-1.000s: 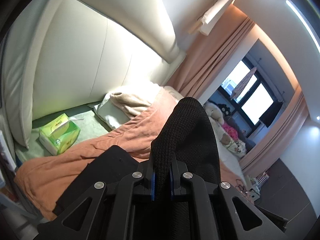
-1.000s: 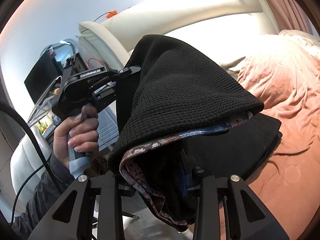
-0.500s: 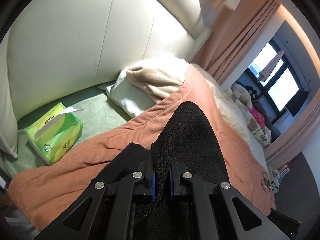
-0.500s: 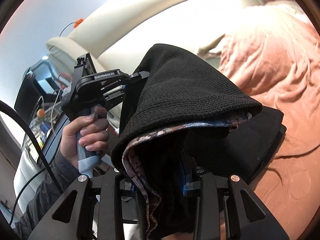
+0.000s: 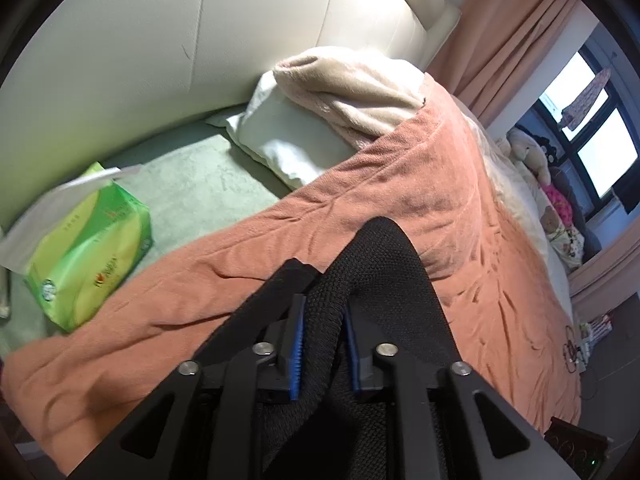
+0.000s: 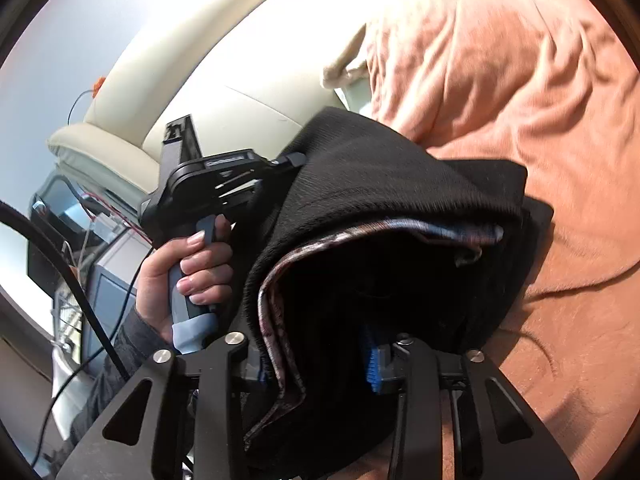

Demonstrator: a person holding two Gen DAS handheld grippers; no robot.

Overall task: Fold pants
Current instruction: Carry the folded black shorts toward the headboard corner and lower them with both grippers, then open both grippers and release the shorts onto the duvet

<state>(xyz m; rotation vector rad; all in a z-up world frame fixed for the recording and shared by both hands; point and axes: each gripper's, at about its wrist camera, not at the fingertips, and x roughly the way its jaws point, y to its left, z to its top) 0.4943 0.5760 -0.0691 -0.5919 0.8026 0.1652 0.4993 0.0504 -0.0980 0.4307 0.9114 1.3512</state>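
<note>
The pants [image 5: 384,276] are black knit with a patterned lining [image 6: 280,280]. My left gripper [image 5: 322,344] is shut on a bunched fold of them, low over the salmon blanket [image 5: 460,220]. My right gripper [image 6: 316,364] is shut on another part of the pants [image 6: 380,184], which drape thickly over its fingers and hide the tips. In the right wrist view the left gripper's body [image 6: 216,184] and the hand holding it sit at the left, with the cloth stretched between the two grippers.
A green tissue pack [image 5: 88,240] lies on the green sheet at the left. A white pillow [image 5: 288,140] and a beige blanket [image 5: 352,84] lie by the padded headboard [image 5: 160,40]. Plush toys [image 5: 532,152] and curtains are at the far right.
Both grippers have come down and forward toward the bed with the pants still held. The blanket fills more of both views now.
</note>
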